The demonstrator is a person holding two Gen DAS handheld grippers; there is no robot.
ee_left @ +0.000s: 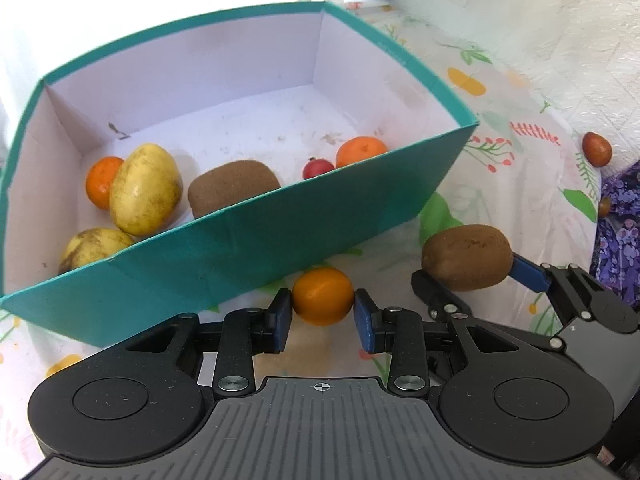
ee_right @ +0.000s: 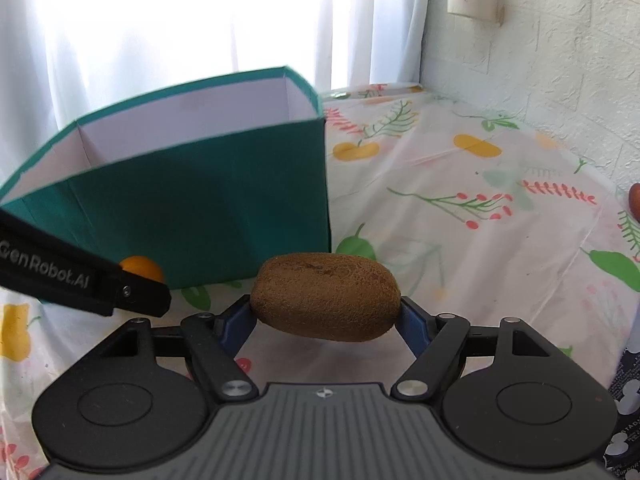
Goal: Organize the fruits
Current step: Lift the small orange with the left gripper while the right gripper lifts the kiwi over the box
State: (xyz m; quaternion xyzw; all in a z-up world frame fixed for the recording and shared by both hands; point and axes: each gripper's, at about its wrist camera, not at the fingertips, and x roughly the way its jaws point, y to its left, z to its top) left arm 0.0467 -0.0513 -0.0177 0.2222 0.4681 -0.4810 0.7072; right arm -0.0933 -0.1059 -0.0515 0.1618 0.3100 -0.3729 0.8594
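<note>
My left gripper is shut on a small orange, just in front of the teal box's near wall. My right gripper is shut on a brown kiwi held by its two ends; the same kiwi shows at the right of the left wrist view. Inside the box lie two oranges, two yellow fruits, a kiwi and a small red fruit. In the right wrist view the left gripper's body hides most of the held orange.
The floral tablecloth covers the table. A reddish-brown fruit lies near the table's right edge, with another small one beside purple patterned fabric. White curtains hang behind the box; a white brick wall stands at the right.
</note>
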